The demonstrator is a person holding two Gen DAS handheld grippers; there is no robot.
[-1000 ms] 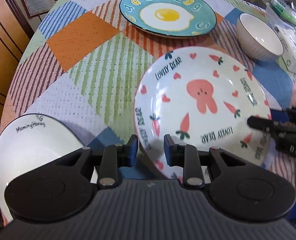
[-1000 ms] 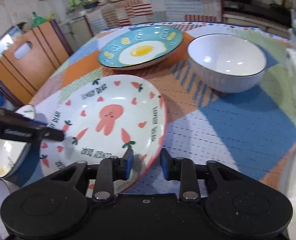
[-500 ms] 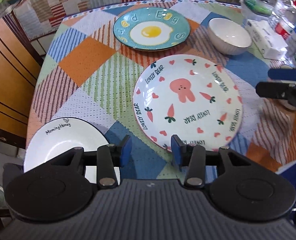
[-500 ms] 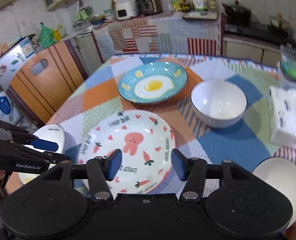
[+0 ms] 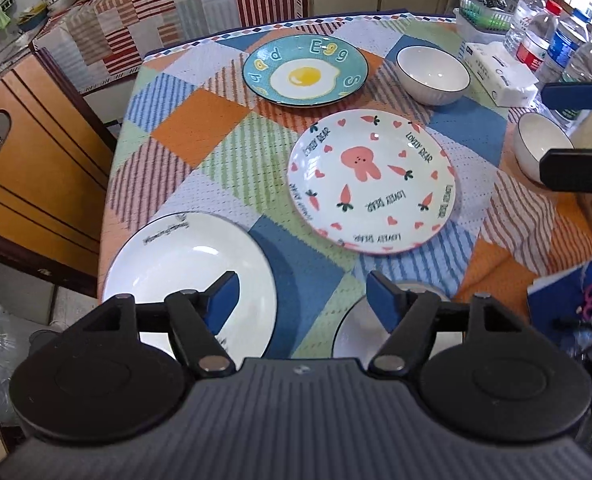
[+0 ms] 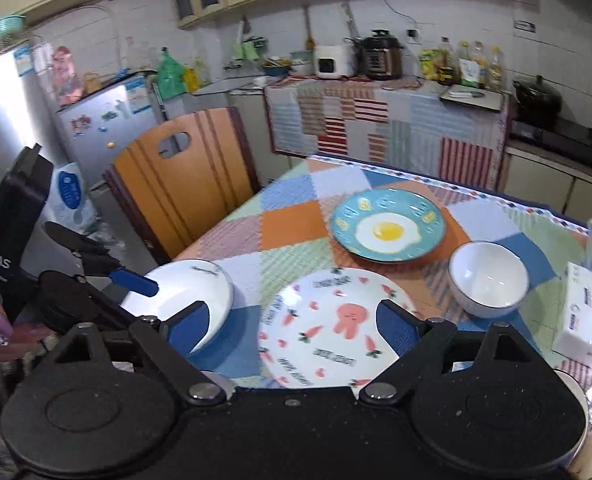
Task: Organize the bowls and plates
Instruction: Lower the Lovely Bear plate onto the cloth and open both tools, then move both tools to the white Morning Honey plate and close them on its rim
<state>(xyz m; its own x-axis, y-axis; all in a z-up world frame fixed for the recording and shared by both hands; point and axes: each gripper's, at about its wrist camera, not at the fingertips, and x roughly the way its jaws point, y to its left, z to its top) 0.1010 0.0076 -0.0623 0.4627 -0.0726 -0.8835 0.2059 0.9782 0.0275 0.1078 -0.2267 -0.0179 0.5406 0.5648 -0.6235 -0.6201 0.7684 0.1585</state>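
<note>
Left gripper (image 5: 302, 300) up over the tabletop (image 5: 200, 128), fingers opening, nothing between. Right gripper (image 6: 292, 326) up high too, fingers opening wide, nothing held. Bunny plate (image 5: 372, 180) flat in the middle. Egg plate (image 5: 305, 70) behind it, white bowl (image 5: 432, 75) beside that. White plate (image 5: 188, 276) near the edge.

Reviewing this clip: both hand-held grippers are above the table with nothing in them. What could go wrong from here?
1. The white plate sits right at the table's near-left edge; a nudge from the left hand-held gripper, whose jaws are opening and empty, might push it off.
2. The rabbit plate lies flat on the cloth, so gripping its thin rim may slip.
3. The right hand-held gripper, also opening and empty, hangs near the white bowl and could clip it.
</note>
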